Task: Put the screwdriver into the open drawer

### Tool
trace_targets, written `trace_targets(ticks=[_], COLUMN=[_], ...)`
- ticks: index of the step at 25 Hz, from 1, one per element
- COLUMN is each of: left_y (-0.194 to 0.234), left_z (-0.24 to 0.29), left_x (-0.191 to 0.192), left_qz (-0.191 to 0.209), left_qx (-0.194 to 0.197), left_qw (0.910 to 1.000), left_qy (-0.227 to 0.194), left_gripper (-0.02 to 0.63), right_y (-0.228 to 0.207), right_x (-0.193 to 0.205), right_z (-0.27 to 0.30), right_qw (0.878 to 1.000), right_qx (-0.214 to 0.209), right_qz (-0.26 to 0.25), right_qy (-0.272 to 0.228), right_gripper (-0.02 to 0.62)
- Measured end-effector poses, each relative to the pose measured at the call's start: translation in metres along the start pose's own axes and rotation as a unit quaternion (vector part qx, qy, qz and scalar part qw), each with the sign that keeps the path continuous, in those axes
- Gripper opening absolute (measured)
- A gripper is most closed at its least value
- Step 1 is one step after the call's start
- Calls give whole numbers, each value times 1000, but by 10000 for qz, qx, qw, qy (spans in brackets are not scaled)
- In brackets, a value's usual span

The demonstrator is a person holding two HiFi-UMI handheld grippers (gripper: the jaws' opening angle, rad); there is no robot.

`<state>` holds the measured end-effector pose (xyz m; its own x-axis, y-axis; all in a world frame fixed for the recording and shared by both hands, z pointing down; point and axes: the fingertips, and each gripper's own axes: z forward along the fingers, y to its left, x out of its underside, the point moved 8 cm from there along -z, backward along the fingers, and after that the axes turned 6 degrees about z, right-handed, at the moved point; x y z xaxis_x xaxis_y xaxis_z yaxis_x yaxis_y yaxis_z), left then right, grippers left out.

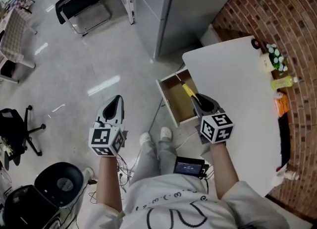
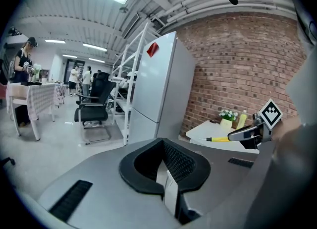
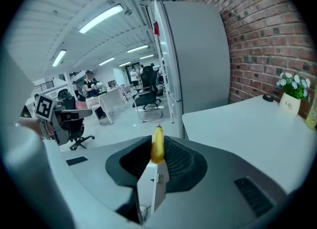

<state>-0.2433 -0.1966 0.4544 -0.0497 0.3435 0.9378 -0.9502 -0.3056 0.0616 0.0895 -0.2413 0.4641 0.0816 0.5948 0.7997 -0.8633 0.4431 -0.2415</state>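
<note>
A yellow-handled screwdriver (image 1: 188, 90) sticks forward out of my right gripper (image 1: 196, 100), which is shut on it. It hangs over the open wooden drawer (image 1: 174, 105) pulled out from the white table (image 1: 237, 89). In the right gripper view the yellow handle (image 3: 157, 146) stands between the closed jaws of the right gripper (image 3: 155, 162). My left gripper (image 1: 117, 100) is shut on nothing and hovers over the floor, well left of the drawer. The left gripper view shows its closed tips (image 2: 165, 172), with the screwdriver (image 2: 220, 139) held far off to the right.
A grey fridge (image 1: 193, 5) stands behind the table. A flower pot (image 1: 275, 57), a yellow bottle (image 1: 283, 82) and an orange item (image 1: 281, 105) line the brick-wall side. Chairs (image 1: 81, 0) and a black bin (image 1: 62, 181) sit on the floor at left.
</note>
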Motion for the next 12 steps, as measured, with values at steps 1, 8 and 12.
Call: trace_targets(ticks=[1, 8, 12], left_y=[-1, -8, -10], left_z=[2, 22, 32], left_x=[5, 36, 54], left_qz=[-24, -179, -242], left_qx=[-7, -21, 0], left_qw=[10000, 9993, 9989], left_qy=[54, 339, 408], left_gripper=[11, 12, 12], right_y=[-3, -20, -24], right_x=[5, 39, 55], right_z=[5, 36, 53], right_qw=[10000, 9983, 9974], right_qx=[-12, -77, -135], right_qz=[27, 239, 206], right_qy=[83, 520, 678], right_gripper=[71, 71, 72])
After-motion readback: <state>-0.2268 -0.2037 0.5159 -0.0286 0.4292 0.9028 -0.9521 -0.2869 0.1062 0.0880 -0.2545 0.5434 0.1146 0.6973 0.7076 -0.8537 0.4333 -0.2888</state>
